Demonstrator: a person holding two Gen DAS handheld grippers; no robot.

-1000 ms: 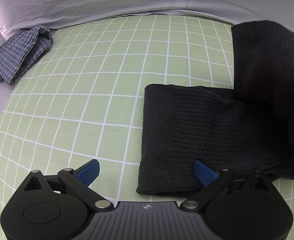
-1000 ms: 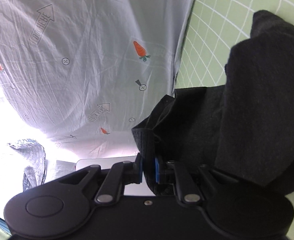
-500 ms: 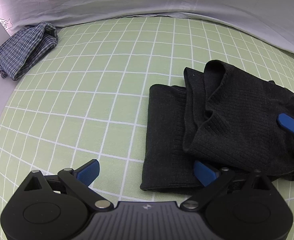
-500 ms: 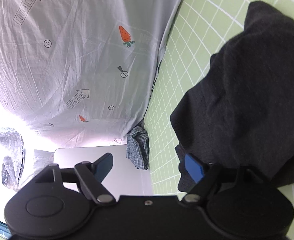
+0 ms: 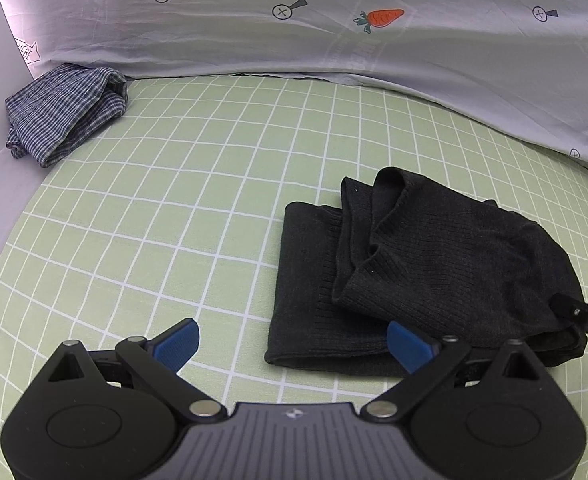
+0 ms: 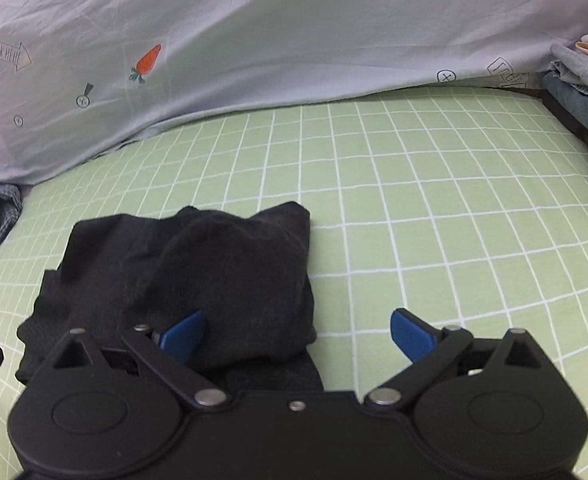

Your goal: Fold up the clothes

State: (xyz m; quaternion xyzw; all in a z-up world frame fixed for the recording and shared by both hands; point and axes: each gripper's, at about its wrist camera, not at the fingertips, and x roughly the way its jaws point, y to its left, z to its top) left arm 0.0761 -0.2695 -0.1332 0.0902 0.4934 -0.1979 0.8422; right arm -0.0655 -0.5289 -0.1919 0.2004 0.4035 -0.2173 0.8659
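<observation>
The black knit garment [image 5: 433, 272] is laid roughly folded on the green checked sheet [image 5: 174, 200], and both the left gripper [image 5: 292, 340] and right gripper [image 6: 297, 330] are held spread and empty, presumably for regrasping.

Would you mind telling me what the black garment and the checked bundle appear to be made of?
The black garment looks like a matte ribbed knit, going by its fine parallel ribs; the fibre is unclear. The checked bundle looks like thin woven cloth, probably cotton, with a fine blue-and-white check.
</observation>
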